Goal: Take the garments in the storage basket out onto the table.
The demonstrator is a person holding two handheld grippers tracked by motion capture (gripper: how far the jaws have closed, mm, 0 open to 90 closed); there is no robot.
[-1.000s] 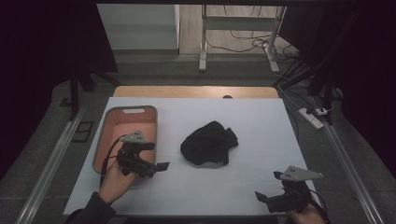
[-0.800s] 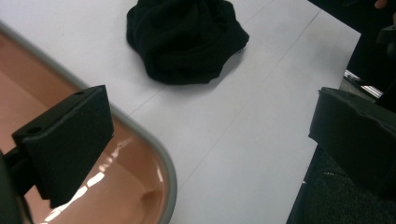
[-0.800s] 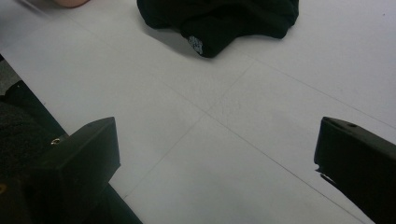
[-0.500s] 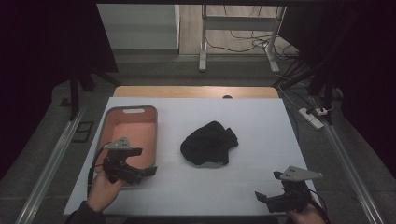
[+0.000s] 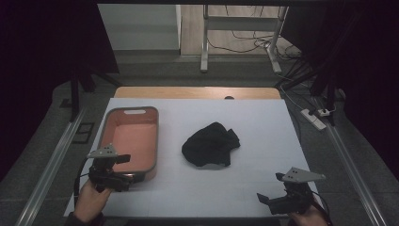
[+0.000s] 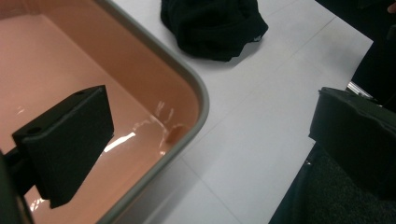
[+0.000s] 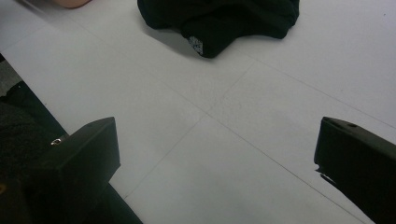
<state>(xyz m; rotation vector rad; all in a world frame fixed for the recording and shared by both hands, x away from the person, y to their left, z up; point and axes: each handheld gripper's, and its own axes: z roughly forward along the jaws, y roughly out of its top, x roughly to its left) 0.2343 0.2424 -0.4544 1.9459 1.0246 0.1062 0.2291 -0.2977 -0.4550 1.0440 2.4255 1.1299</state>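
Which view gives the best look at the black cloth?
The high view: the black cloth shows whole, crumpled mid-table right of the pink bin. The left gripper view and the right gripper view each crop it at the top edge.

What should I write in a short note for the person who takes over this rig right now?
Left gripper: open, holding nothing, over the near corner of the pink tray.
Right gripper: open, holding nothing, at the table's near right edge.
Black cloth: crumpled in the middle of the white table, right of the tray, touched by neither gripper.
Done: nothing visible; the tray holds nothing.
Left: probably grasp the cloth and put it in the tray.
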